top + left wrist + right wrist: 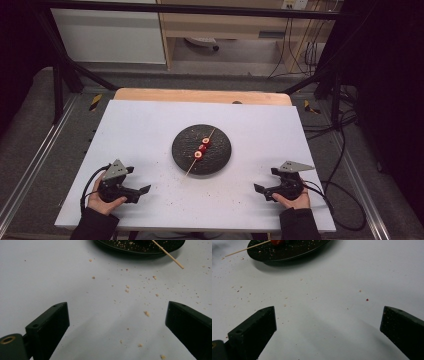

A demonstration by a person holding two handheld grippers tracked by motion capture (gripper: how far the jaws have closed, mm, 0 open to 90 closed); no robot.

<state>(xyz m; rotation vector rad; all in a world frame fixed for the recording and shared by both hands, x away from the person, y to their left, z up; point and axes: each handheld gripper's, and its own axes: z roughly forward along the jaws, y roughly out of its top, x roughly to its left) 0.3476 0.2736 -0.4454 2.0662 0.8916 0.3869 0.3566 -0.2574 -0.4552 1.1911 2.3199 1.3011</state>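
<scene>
Black speckled round plate (pixel 220 160) sits mid worktop w/ a wooden skewer (pixel 191 169) lying diagonally across it, three red pieces (pixel 203 147) threaded on, near tip overhanging the rim.

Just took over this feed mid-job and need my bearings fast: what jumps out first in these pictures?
A dark round plate sits at the middle of the white table, with a wooden skewer carrying red pieces lying across it, its near end poking past the rim. The left tongs and right tongs rest near the table's front corners, both open and holding nothing. Crumbs speckle the surface between them and the plate.
</scene>
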